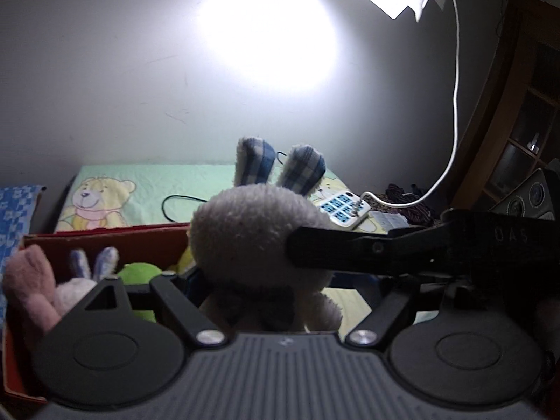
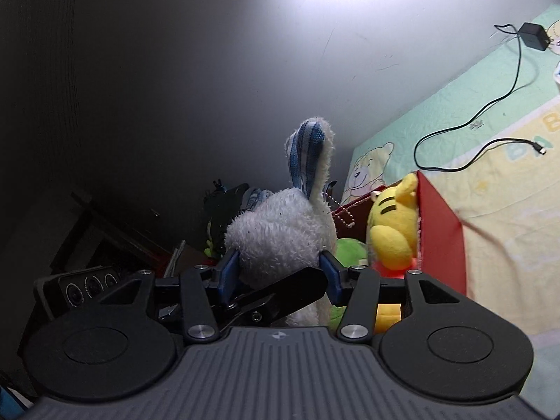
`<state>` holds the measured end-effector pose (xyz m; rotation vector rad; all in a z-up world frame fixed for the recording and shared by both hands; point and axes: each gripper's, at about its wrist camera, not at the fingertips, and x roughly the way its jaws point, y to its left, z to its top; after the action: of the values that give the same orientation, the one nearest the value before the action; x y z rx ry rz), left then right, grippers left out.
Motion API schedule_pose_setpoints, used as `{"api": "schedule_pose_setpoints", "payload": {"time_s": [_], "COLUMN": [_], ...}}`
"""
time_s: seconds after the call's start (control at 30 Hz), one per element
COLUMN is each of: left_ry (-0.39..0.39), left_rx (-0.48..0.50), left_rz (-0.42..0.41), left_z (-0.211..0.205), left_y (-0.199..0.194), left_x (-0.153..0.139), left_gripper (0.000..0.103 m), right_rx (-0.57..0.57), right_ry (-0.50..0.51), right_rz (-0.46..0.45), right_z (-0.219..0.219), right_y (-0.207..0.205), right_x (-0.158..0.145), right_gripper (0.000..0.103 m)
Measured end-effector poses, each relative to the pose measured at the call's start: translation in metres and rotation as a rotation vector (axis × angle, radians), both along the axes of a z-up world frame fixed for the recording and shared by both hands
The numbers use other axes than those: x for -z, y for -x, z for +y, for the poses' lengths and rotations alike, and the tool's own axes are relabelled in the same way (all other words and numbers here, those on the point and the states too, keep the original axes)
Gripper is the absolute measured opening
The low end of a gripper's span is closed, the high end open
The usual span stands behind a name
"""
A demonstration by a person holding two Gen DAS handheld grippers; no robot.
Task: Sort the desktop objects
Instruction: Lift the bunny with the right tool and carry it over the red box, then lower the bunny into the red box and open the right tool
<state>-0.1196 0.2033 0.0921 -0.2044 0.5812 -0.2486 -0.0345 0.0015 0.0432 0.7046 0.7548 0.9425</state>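
left wrist view: a white plush rabbit [image 1: 252, 241] with blue plaid ears fills the centre, held upright directly in front of the left gripper [image 1: 280, 301]. the rabbit's body sits between the gripper's linkage arms, but the fingertips are hidden behind the plush, so whether the jaws are clenched on it cannot be told. a black finger of the right gripper [image 1: 385, 250] reaches in from the right edge and touches the side of the rabbit's head. to the left, a red box [image 1: 105, 238] holds a pink plush [image 1: 29, 280], a second small rabbit with plaid ears [image 1: 89, 266] and a green plush [image 1: 140, 273]. behind lies a bear-print cloth [image 1: 140, 189] carrying a black cable [image 1: 175, 206] and a white power strip [image 1: 344, 210] with a white cord [image 1: 455, 105] rising from it. a bright lamp patch glares on the wall.

right wrist view: the right gripper [image 2: 280, 273] has its blue-padded fingers [image 2: 227, 273] clenched on both sides of the white plush rabbit [image 2: 280, 234], which stands upright with one plaid ear raised. a black finger of the left gripper [image 2: 287, 288] crosses low in front of the rabbit. just to the right, the red box [image 2: 441, 231] holds a yellow plush bear [image 2: 393, 227] and the green plush [image 2: 350, 248]. the bear-print cloth [image 2: 490, 192] extends right, with a black power adapter [image 2: 533, 36] and its cable [image 2: 490, 105] on it.
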Motion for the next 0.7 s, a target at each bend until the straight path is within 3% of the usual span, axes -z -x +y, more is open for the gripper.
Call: {"api": "schedule_pose_setpoints", "payload": {"time_s": [0.27,0.43,0.7], "left_ry": [-0.016,-0.042,-0.068], "left_rx": [-0.109,-0.104,-0.077], "left_rz": [0.098,0.16,0.2], "left_z": [0.061,0.072,0.073], "left_y": [-0.004,-0.009,-0.019], "left_x": [0.035,0.062,0.08], "left_gripper": [0.083,0.079,0.082], "right_rx": [-0.059,-0.019,-0.005], "right_ry": [0.02,0.072,0.161], "right_rz": [0.071,0.11,0.064], "right_z": [0.07,0.079,0.088], "right_y": [-0.02,-0.029,-0.014], "right_x": [0.035,0.055,0.054], "right_gripper": [0.052,0.052,0.052]}}
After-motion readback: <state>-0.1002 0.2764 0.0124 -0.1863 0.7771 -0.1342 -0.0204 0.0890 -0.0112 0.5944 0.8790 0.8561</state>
